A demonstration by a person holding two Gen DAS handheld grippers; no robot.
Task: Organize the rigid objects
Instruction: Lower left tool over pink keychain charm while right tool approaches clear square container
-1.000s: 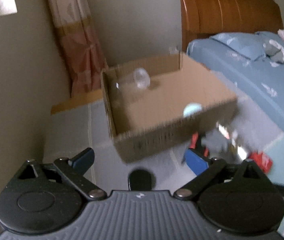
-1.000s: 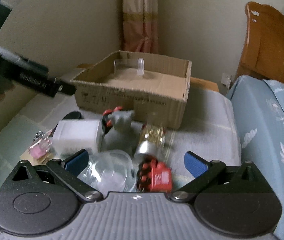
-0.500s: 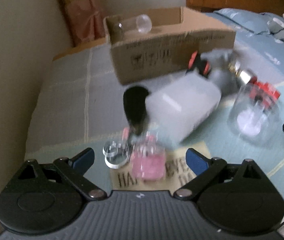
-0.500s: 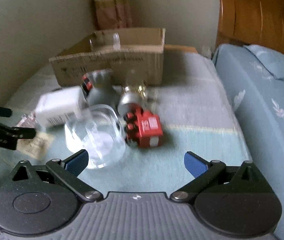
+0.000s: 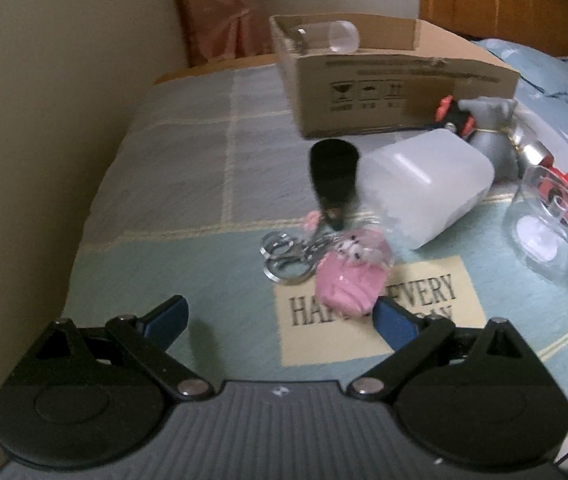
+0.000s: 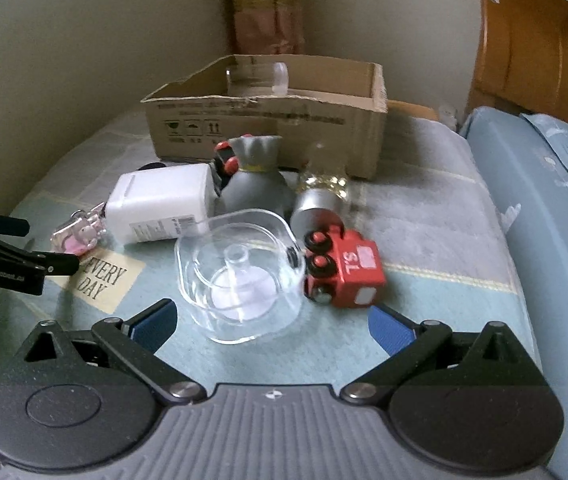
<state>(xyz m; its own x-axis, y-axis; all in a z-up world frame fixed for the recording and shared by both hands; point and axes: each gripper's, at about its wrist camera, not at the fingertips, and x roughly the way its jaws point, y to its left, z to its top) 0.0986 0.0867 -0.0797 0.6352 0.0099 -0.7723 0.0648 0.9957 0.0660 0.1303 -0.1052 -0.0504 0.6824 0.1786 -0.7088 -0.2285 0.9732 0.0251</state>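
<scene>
Both your grippers are spread wide and hold nothing. Your left gripper (image 5: pixel 280 316) hangs low over the blanket (image 5: pixel 188 176), just short of the pink charm (image 5: pixel 349 284). The charm lies on the cream "EVERY DAY" patch (image 5: pixel 423 312), touching the key rings (image 5: pixel 284 254), which link to the black fob (image 5: pixel 331 172) behind them. Charm sits nearer your right blue finger (image 5: pixel 397 322) than the left one.

White jug (image 5: pixel 423 184) lies on its side just right of the fob, touching or nearly touching the charm's clear top; can't tell which.

Your right gripper (image 6: pixel 270 318) hovers near the clear lid (image 6: pixel 240 276), which lies upturned between the blue fingers' line of sight, knob up. Red truck (image 6: pixel 343 268) lies on its side, touching the lid's right edge. Behind them: grey sack (image 6: pixel 256 184) upright, silver-capped bottle (image 6: pixel 319 196) lying with cap toward you, both near the box (image 6: pixel 268 128) front wall. The jug is left of the sack, with a small red-and-black toy (image 6: pixel 226 162) wedged between them.

Box is open-topped, at the far end of the blanket. Inside it a clear jar (image 6: pixel 258 76) lies on its side against the back wall. Everything else is outside the box.

Your left gripper also shows at the left edge of the right wrist view, beside the charm. Blue bedding (image 6: pixel 543 208) to the right, wooden headboard (image 6: pixel 535 48) beyond it.
</scene>
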